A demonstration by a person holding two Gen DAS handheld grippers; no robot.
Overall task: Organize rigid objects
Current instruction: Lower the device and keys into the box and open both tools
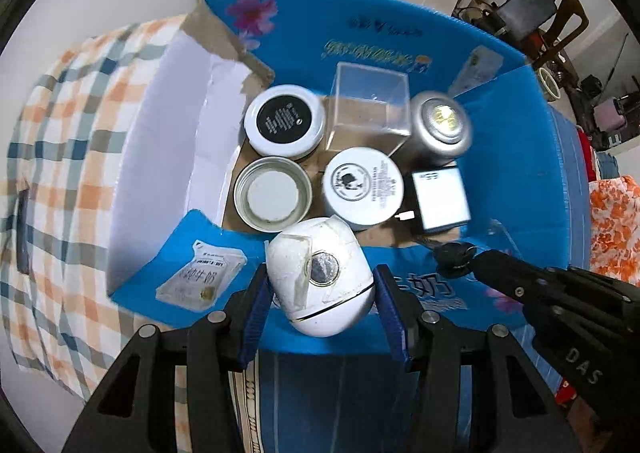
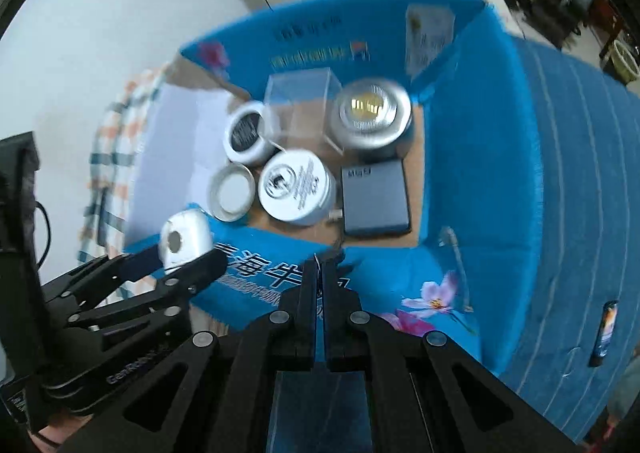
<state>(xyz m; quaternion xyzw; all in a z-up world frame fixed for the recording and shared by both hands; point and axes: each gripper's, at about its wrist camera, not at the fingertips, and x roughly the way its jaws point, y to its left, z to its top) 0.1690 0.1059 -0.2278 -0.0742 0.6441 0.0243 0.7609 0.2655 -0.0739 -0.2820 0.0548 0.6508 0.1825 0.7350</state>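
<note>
Your left tool (image 1: 320,289) is pinching a white egg-shaped gadget (image 1: 320,281) between its blue pads, pointing down over the near flap of the blue box (image 1: 520,157). Just ahead of it, on the box floor, sit an open tin (image 1: 273,193) and a white jar (image 1: 362,187); farther ahead stand a black-topped jar (image 1: 285,120), a clear cube (image 1: 370,109) and a silver can (image 1: 438,127). A flat white pack (image 1: 440,199) lies to the right of the white jar.

Your right tool (image 2: 319,265) is pressed together on something thin and small, hard to make out in its own blurred view; from the left view it holds a dark bunch, maybe keys (image 1: 454,255), at its tip. It hangs over the near flap too, with the left tool (image 2: 182,253) and its gadget off to its left.
</note>
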